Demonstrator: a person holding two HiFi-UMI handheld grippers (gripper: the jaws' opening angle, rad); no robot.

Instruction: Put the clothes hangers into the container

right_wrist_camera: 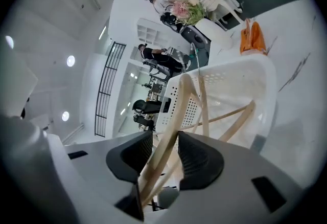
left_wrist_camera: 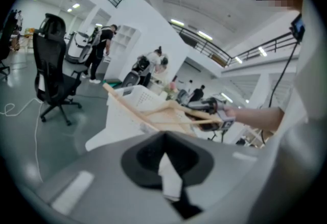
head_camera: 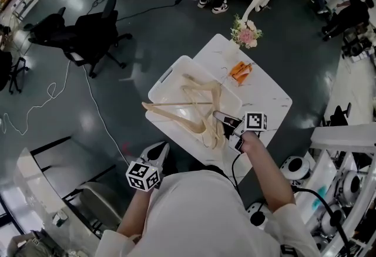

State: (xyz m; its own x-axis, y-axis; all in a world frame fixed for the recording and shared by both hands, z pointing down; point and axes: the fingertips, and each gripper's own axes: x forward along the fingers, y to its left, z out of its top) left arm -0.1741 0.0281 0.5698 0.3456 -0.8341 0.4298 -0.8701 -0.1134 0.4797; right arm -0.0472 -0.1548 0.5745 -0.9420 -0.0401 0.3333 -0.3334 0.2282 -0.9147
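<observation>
Dark grey workshop floor lies round a small white table (head_camera: 267, 94). On it, the right gripper (head_camera: 226, 123) has its jaws apart around one arm of the wooden hangers (head_camera: 194, 110), and the pads are not clamping the wood. The left gripper (head_camera: 160, 153) hangs low by the person's body, jaws together on nothing. The hangers lie piled in the white perforated container (head_camera: 170, 77), with one long arm poking out over its rim. They look light, stiff and smooth, and likely to snag on each other, so a hold on a shoulder arm near the hook seems soundest. Only the right gripper view shows the gap between pad and wood. The head view alone shows both grippers and the whole pile. The left gripper view, from the side, shows that long arm rising clear of the rim.
</observation>
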